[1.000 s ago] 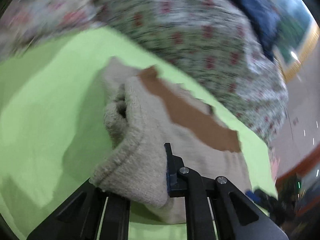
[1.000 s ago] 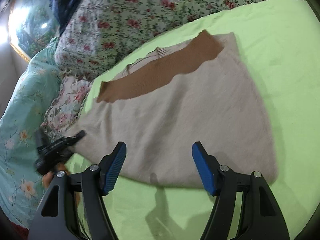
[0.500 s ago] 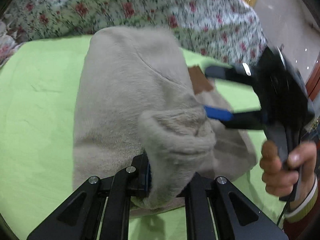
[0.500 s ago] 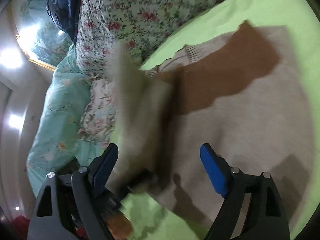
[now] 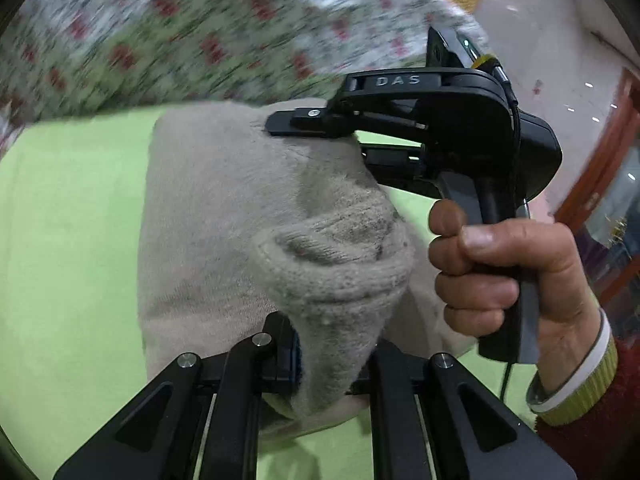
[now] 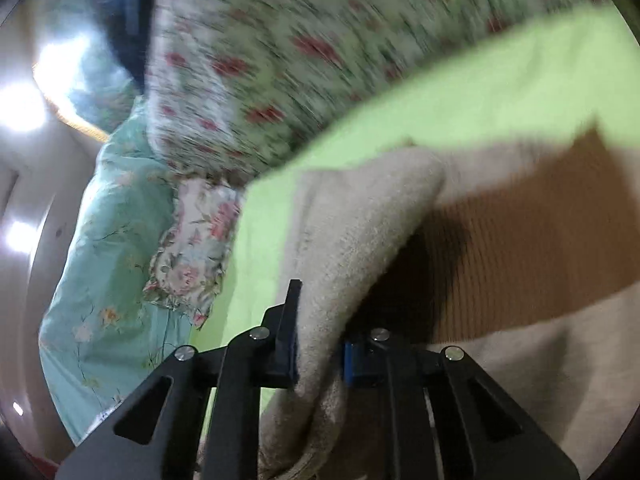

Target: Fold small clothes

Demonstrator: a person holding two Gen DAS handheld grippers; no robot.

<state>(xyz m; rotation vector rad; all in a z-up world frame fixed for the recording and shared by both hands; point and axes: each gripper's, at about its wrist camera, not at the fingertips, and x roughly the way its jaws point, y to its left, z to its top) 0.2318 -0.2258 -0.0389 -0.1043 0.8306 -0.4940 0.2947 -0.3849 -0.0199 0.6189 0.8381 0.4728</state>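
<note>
A small beige knit sweater [image 5: 216,216] with a brown band [image 6: 520,248] lies on a lime green sheet [image 5: 68,216]. My left gripper [image 5: 332,360] is shut on a bunched ribbed edge of the sweater and holds it up over the rest. My right gripper [image 6: 318,354] is shut on another fold of the same sweater [image 6: 360,232]. The right gripper also shows in the left wrist view [image 5: 432,128], held by a hand, its fingers against the lifted fold's far side.
A floral quilt [image 5: 192,32] is heaped along the far side of the green sheet [image 6: 480,96]. A teal floral cover [image 6: 108,240] and a dark blue cloth [image 6: 128,16] lie to the left in the right wrist view. A wooden cabinet [image 5: 608,184] stands at the right.
My right gripper was open above the flat sweater a second ago; it has closed on a fold. My left gripper has carried its edge of the sweater up and over toward the right gripper.
</note>
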